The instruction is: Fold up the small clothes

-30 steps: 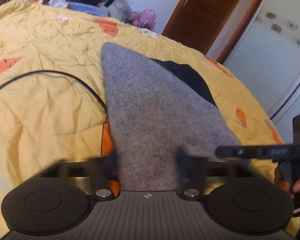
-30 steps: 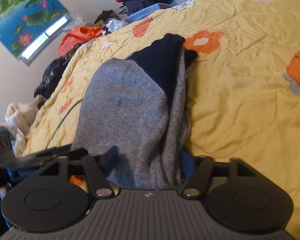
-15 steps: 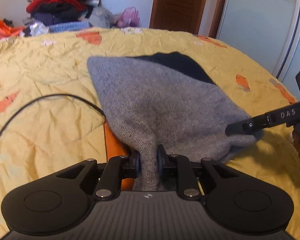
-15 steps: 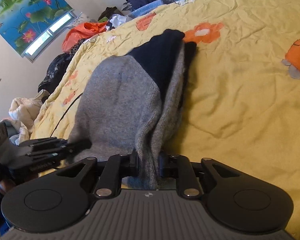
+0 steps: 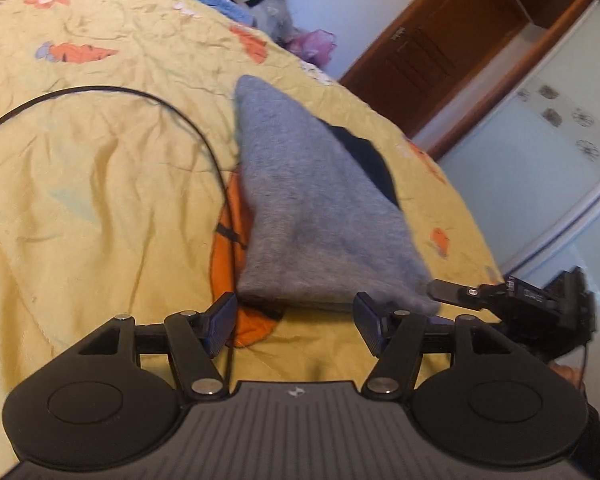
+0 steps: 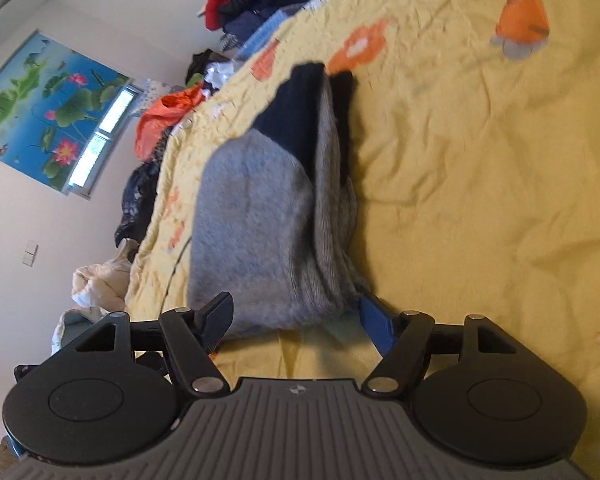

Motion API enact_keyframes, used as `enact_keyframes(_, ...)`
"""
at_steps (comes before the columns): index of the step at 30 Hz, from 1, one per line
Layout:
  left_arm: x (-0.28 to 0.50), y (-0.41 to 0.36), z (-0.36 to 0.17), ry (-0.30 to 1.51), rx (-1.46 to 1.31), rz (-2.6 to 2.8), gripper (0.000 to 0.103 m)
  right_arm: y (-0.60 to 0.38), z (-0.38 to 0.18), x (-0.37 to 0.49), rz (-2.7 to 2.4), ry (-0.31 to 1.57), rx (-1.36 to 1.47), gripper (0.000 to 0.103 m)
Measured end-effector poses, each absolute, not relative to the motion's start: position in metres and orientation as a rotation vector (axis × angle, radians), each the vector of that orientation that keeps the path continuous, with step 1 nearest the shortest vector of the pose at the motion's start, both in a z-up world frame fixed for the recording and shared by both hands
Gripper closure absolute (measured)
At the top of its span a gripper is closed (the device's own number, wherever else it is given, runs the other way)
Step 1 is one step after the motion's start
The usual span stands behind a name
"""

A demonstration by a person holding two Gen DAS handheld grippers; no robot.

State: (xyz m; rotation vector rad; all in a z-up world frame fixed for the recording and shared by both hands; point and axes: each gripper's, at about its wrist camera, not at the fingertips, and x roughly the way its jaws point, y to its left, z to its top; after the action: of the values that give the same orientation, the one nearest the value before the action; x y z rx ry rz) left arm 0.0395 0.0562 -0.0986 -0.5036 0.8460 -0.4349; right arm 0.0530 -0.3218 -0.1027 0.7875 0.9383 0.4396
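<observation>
Released since the pinch: both grippers, left gripper and right gripper, spread apart, folded grey-and-navy knitted garment ahead of fingertips; next, probably another fold or regrasp.

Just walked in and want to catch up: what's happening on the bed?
A person is folding a grey and navy knit garment on a yellow floral bedspread, using a handheld gripper in each hand. The left gripper and right gripper are both open at the garment's near edge, gripping nothing. A black cable lies beside it.
</observation>
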Motion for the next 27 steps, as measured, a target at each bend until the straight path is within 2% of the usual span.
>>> enact_keyframes(4, 0.057, 0.049, -0.105, 0.842, -0.504, -0.419, 0.041, -0.312, -0.103, 0.060, 0.445, 0.936, 0.791, 0.029)
enact_keyframes(5, 0.059, 0.046, -0.106, 0.841, -0.474, -0.409, 0.045, -0.310, -0.104, 0.062, 0.446, 0.933, 0.792, 0.029)
enact_keyframes(6, 0.062, 0.042, -0.107, 0.842, -0.438, -0.388, 0.054, -0.310, -0.104, 0.063, 0.446, 0.928, 0.792, 0.030)
enact_keyframes(7, 0.065, 0.038, -0.109, 0.854, -0.408, -0.379, 0.075, -0.309, -0.105, 0.063, 0.444, 0.924, 0.791, 0.033)
enact_keyframes(9, 0.065, 0.034, -0.108, 0.854, -0.355, -0.362, 0.082, -0.306, -0.107, 0.065, 0.422, 0.930, 0.755, 0.052)
enact_keyframes(10, 0.065, 0.032, -0.107, 0.858, -0.337, -0.358, 0.086, -0.304, -0.109, 0.065, 0.412, 0.940, 0.727, 0.076)
enact_keyframes(14, 0.053, 0.026, -0.094, 0.848, -0.223, -0.343, 0.092, -0.298, -0.107, 0.052, 0.444, 0.935, 0.685, 0.082)
enact_keyframes(17, 0.040, 0.028, -0.085, 0.837, -0.133, -0.344, 0.094, -0.304, -0.099, 0.031, 0.470, 0.937, 0.698, 0.092)
enact_keyframes(19, 0.040, 0.030, -0.094, 0.868, -0.116, -0.328, 0.094, -0.310, -0.107, 0.023, 0.432, 0.957, 0.682, 0.094)
enact_keyframes(20, 0.040, 0.031, -0.098, 0.858, -0.113, -0.316, 0.094, -0.312, -0.111, 0.022, 0.414, 0.962, 0.674, 0.099)
enact_keyframes(21, 0.040, 0.032, -0.099, 0.861, -0.107, -0.305, 0.094, -0.315, -0.115, 0.022, 0.425, 0.955, 0.704, 0.098)
enact_keyframes(22, 0.041, 0.033, -0.099, 0.864, -0.117, -0.302, 0.094, -0.317, -0.115, 0.022, 0.440, 0.947, 0.742, 0.088)
enact_keyframes(24, 0.040, 0.034, -0.099, 0.872, -0.124, -0.302, 0.094, -0.319, -0.106, 0.026, 0.440, 0.918, 0.756, 0.081)
enact_keyframes(25, 0.040, 0.034, -0.099, 0.873, -0.123, -0.303, 0.094, -0.318, -0.100, 0.031, 0.431, 0.907, 0.743, 0.063)
enact_keyframes(26, 0.040, 0.033, -0.099, 0.871, -0.120, -0.304, 0.094, -0.317, -0.093, 0.038, 0.418, 0.890, 0.727, 0.039)
enact_keyframes(27, 0.040, 0.033, -0.099, 0.871, -0.121, -0.303, 0.094, -0.317, -0.088, 0.045, 0.409, 0.865, 0.715, 0.031)
